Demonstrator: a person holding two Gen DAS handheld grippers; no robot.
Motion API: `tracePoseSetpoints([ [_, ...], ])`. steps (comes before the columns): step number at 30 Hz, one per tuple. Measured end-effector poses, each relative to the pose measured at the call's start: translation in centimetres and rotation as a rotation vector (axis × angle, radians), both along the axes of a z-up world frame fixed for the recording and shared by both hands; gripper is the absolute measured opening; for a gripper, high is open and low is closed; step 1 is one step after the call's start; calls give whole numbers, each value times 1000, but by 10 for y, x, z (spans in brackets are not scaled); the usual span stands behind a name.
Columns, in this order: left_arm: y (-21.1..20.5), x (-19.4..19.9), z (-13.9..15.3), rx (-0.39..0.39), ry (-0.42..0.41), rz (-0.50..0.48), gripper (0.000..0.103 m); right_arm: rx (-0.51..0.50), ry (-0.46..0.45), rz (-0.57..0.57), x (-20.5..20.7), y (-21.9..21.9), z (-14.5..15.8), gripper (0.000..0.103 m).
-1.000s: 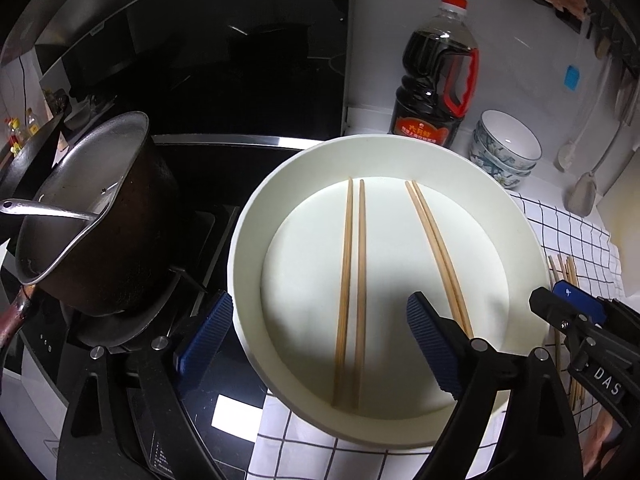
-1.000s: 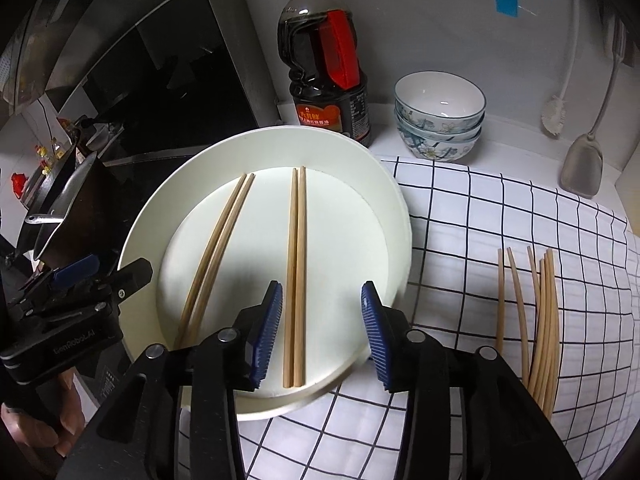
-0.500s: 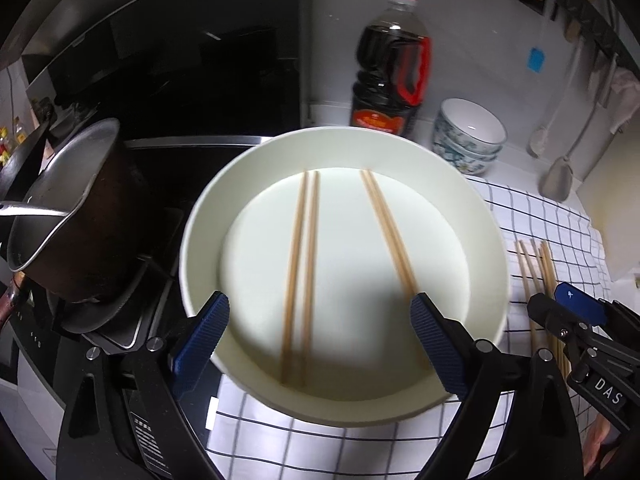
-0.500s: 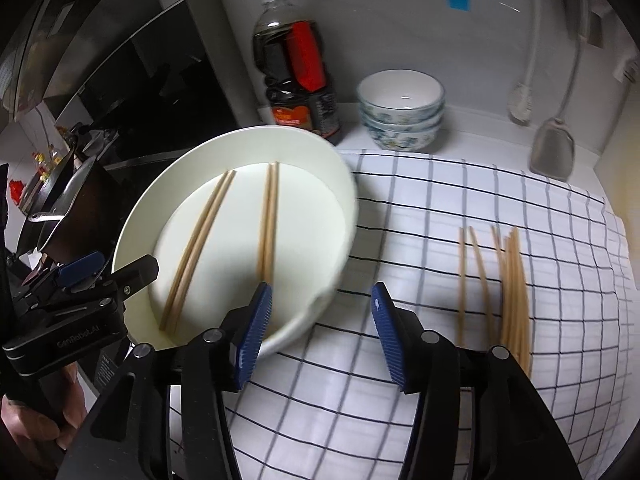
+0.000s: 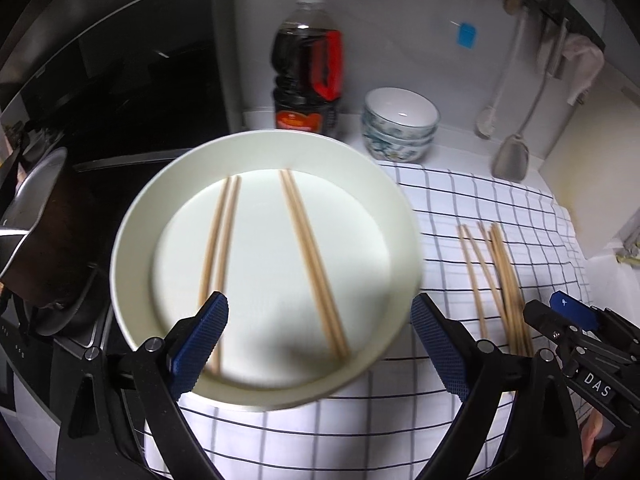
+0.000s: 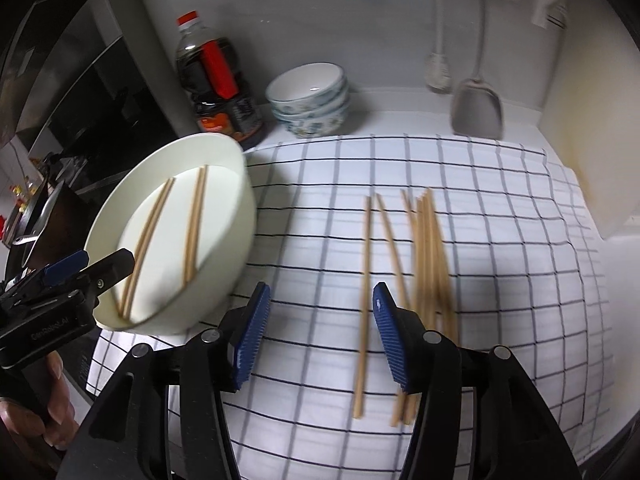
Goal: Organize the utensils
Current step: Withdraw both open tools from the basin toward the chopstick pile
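Left gripper: the black left gripper with blue ribbed pads point(image 5: 320, 344) is spread wide and holds nothing; its pads stand over the near rim of the plate, one at the left pair of chopsticks, the other at the plate's right edge. It also shows at the left edge of the right wrist view point(image 6: 86, 266).
Right gripper: the black right gripper with blue ribbed pads point(image 6: 320, 332) is spread apart and holds nothing; it hangs over the cloth, with a single loose chopstick showing between its pads. Whether a pad touches the cloth cannot be told.
Plate: the round white deep-rimmed plate point(image 5: 132, 216) lies at the left end of the cloth, beside the stove; in the right wrist view point(image 6: 240, 184) it looks tilted.
Chopsticks on plate: two pairs of plain wooden chopsticks point(image 5: 312, 264) lie inside the plate, apart from each other, each pair's sticks side by side.
Loose chopsticks: a scattered bunch of wooden chopsticks point(image 6: 428, 256) lies on the cloth, right of the plate and well apart from it; two lie singly at the left, the others overlap.
Cloth: a white cloth with a dark grid point(image 6: 500, 240) covers the counter.
Backdrop: a dark sauce bottle with red cap point(image 5: 308, 68) and stacked patterned bowls point(image 5: 400, 124) stand by the wall; a metal pot point(image 5: 36, 200) sits on the stove.
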State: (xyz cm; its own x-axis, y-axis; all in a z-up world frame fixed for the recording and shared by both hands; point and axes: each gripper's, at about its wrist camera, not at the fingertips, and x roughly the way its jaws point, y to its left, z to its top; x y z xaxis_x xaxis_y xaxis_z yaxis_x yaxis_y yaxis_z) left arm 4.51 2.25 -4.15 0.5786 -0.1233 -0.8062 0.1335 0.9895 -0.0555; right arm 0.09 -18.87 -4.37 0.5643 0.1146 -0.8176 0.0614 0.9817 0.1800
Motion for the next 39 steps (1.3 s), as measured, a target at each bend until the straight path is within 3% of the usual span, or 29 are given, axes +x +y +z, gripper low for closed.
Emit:
tracePoseSetpoints([
  [18,-74,-17,-22,16,35,-81,91,0,26,-88,-38,-75,-28,52],
  [39,-140,-19,-80,9,60,-133,91,-35,65,-42,-41,-110,-85,52],
])
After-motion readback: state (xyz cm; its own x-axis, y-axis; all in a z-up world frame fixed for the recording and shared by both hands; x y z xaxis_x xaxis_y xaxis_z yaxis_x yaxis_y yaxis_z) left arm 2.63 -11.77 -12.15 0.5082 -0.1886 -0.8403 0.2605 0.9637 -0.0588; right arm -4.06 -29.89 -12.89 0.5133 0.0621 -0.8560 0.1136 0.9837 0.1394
